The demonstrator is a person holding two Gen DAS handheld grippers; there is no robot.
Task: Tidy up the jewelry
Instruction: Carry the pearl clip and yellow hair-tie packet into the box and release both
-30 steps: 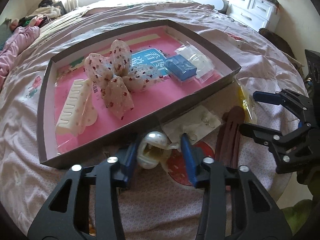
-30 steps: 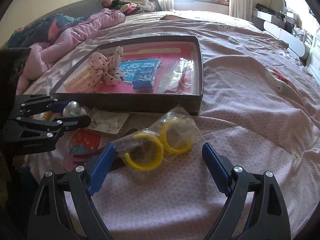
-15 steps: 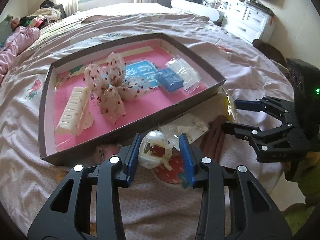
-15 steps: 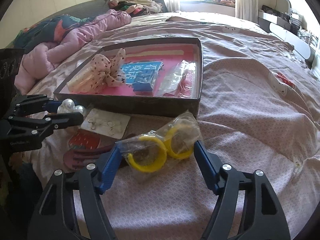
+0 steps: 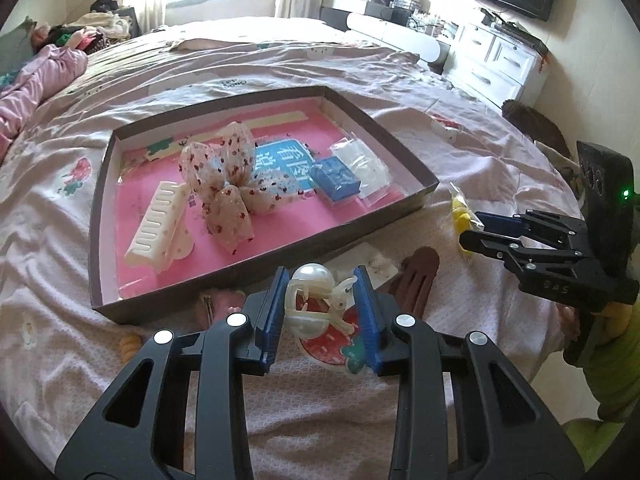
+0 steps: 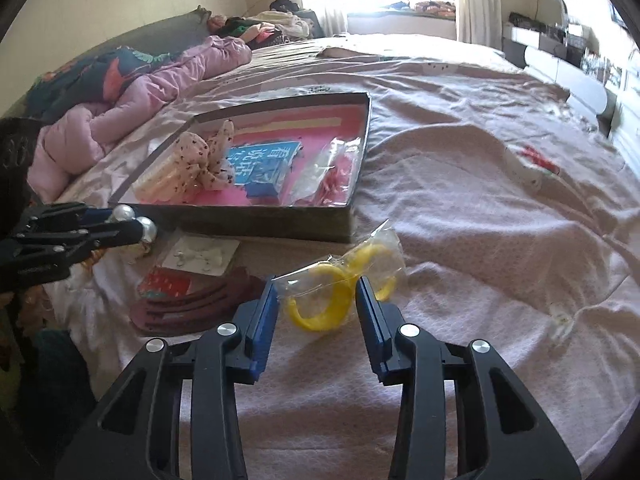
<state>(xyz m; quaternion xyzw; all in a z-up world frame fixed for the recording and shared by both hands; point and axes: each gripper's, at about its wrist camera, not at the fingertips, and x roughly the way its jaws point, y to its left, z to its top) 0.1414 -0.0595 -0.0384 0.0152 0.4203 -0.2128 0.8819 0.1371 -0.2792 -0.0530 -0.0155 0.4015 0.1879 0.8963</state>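
Left gripper (image 5: 320, 308) clenching the pearl clip (image 5: 310, 300) just above the bed (image 5: 460, 120), near the tray (image 5: 100, 216) edge, right gripper (image 6: 316, 312) spread around the bagged yellow rings (image 6: 340, 292) lying beside the tray

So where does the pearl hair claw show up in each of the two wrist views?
Left wrist: the pearl hair claw sits low and centre, between the left gripper fingers, lifted above the bedspread.
Right wrist: pearl hair claw at the far left edge, mid-height, at the left gripper's tips.
Shared landmark: the shallow pink-lined box, just beyond the claw in both views.
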